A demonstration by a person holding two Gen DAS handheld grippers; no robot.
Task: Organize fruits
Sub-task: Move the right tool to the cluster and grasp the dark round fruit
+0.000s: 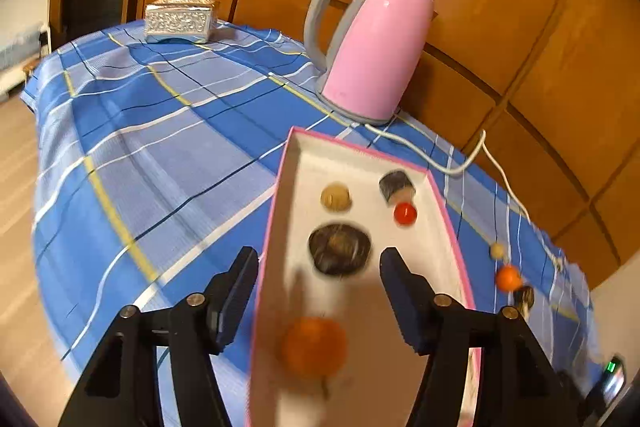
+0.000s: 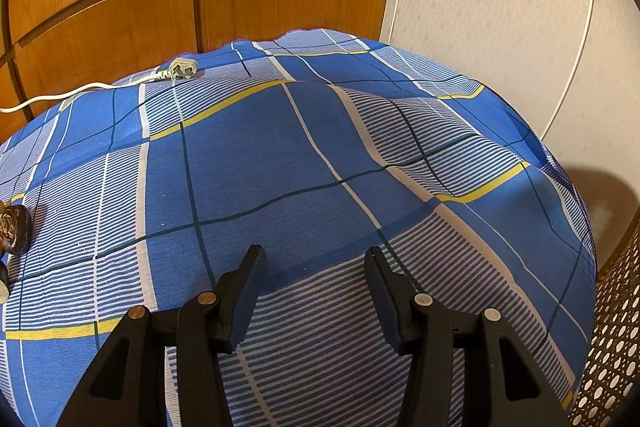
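A pink-rimmed white box (image 1: 440,203) lies on the blue plaid cloth. In it are a tan round fruit (image 1: 336,197), a dark striped piece (image 1: 397,183), a small red fruit (image 1: 405,213), a large dark brown fruit (image 1: 339,249) and a blurred orange fruit (image 1: 314,346). My left gripper (image 1: 318,261) is open above the box's near end, the orange fruit below its jaws. On the cloth right of the box lie a small tan fruit (image 1: 497,250), an orange fruit (image 1: 508,278) and a dark fruit (image 1: 525,299). My right gripper (image 2: 316,263) is open and empty above bare cloth. A dark fruit (image 2: 14,229) sits at its view's left edge.
A pink kettle (image 1: 374,47) with a grey handle stands behind the box; its white cord (image 1: 452,169) trails right to a plug (image 2: 182,69). A silver tissue box (image 1: 180,19) sits at the far corner. Wood panelling backs the table. A woven basket (image 2: 616,347) stands beyond the right edge.
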